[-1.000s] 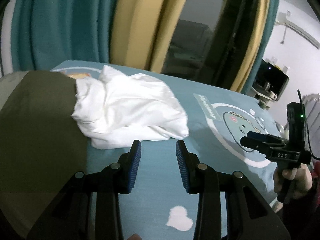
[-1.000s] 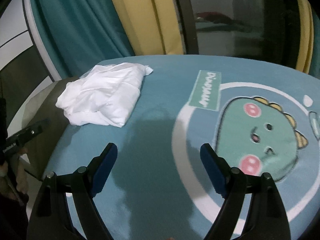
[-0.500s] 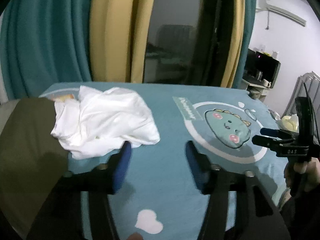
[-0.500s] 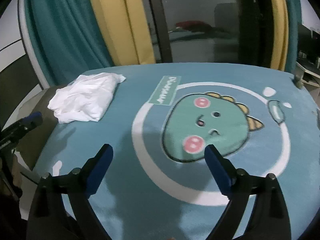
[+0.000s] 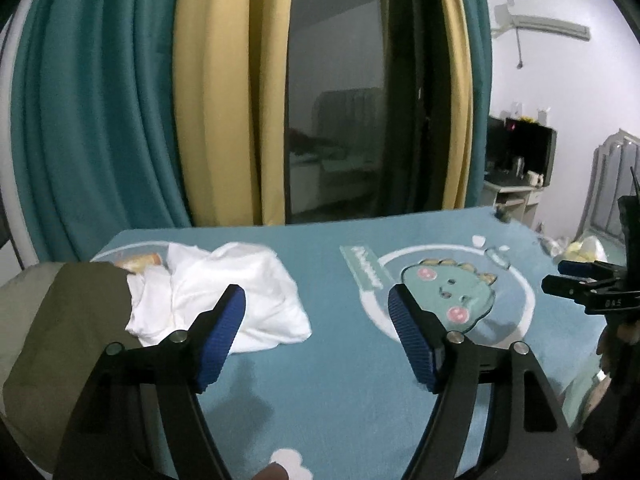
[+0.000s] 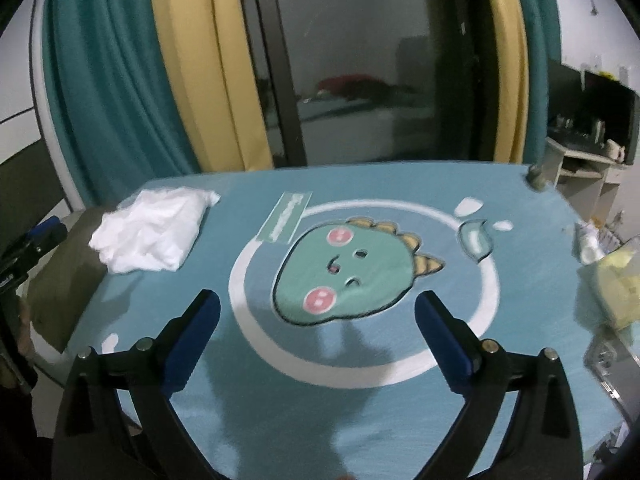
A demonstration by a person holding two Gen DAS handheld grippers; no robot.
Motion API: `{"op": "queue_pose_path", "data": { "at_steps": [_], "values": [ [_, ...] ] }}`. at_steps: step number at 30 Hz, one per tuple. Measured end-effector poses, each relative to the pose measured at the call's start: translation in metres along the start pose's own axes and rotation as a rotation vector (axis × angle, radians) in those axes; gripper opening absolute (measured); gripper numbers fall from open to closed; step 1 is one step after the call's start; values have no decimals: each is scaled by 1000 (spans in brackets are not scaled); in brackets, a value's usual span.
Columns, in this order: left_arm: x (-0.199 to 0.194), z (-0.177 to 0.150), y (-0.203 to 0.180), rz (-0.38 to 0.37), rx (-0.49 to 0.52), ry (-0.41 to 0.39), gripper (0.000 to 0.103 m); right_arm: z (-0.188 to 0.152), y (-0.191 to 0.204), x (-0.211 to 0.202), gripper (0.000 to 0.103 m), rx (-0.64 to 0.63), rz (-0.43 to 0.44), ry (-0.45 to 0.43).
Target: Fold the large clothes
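— What does the left wrist view show?
— The left gripper spread wide and empty above the blue dinosaur mat. The crumpled white garment lies at the mat's far left, partly on an olive cushion.

— And the right wrist view?
— The right gripper is also wide apart, holding nothing, over the dinosaur print. The garment sits well off to its left.

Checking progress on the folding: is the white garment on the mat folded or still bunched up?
Bunched, not folded. The white garment lies in a wrinkled heap with uneven edges at the blue mat's left side, and neither pair of tongs touches it.
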State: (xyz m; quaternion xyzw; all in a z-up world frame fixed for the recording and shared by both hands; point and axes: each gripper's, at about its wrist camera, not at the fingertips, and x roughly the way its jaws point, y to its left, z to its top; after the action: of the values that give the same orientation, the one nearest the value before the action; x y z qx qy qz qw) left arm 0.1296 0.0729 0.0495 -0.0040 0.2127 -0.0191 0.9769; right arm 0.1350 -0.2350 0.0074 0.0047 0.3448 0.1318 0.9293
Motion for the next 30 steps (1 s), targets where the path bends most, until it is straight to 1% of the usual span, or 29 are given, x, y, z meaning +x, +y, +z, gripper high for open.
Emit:
{"op": "queue_pose_path", "data": {
  "at_steps": [10,14,18,22,25,30],
  "values": [
    [-37,25,-11,38,9,-139,77,20,0,-44,98,-35,-59,-119],
    [-48,30,-14,59,15,-171,77,26,6,-63,98,-54,-76,-172],
    [-56,33,-17,64,12,-201,77,30,16,-87,99,-85,-79,-240],
    [-71,29,-19,114,17,-251,77,31,25,-107,102,-103,-73,-304],
    [-78,27,-18,121,11,-267,77,31,32,-113,102,-121,-67,-334],
    [-80,22,-10,109,-8,-259,77,28,44,-110,102,-147,-55,-336]
  ]
}}
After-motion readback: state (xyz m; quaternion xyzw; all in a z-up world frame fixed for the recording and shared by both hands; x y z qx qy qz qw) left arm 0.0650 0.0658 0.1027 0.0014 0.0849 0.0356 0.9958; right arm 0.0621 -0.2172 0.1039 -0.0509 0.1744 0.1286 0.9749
